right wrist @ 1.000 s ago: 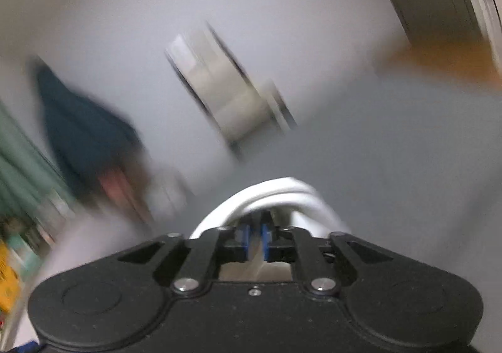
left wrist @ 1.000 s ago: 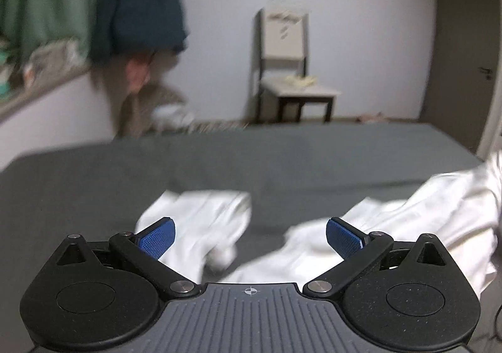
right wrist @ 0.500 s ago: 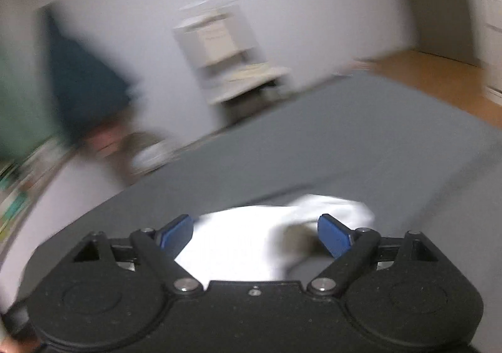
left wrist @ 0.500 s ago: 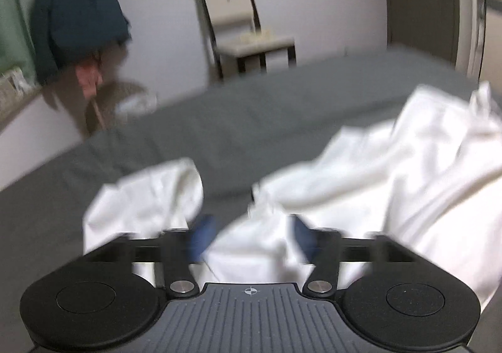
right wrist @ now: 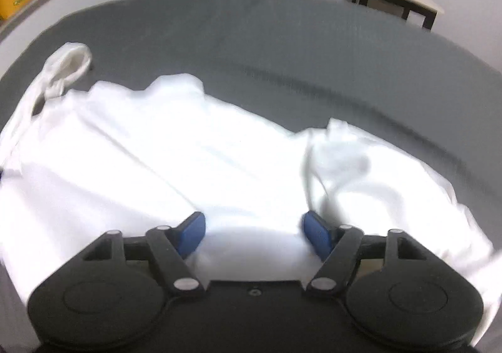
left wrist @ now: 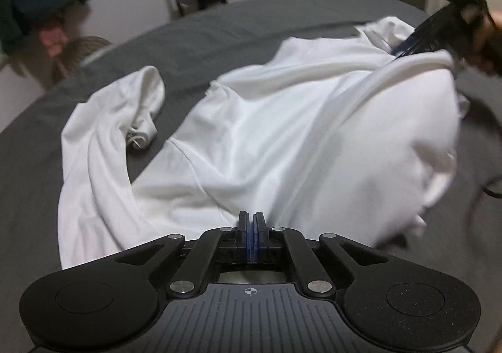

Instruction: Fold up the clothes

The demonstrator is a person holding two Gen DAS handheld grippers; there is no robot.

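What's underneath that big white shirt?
The crumpled white long-sleeved shirt lies on a dark grey bed sheet, which shows all around it. Whether anything else lies beneath the shirt cannot be seen; the cloth covers it.

White shirt (left wrist: 282,133) right side motion-blurred; right tongs (left wrist: 439,36) blurred, frame-cropped.

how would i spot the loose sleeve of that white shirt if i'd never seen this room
Find the dark grey bed; a crumpled white shirt lies across it. The sleeve trails off alone towards the hanging clothes, the only part ending in a rolled, open cuff.
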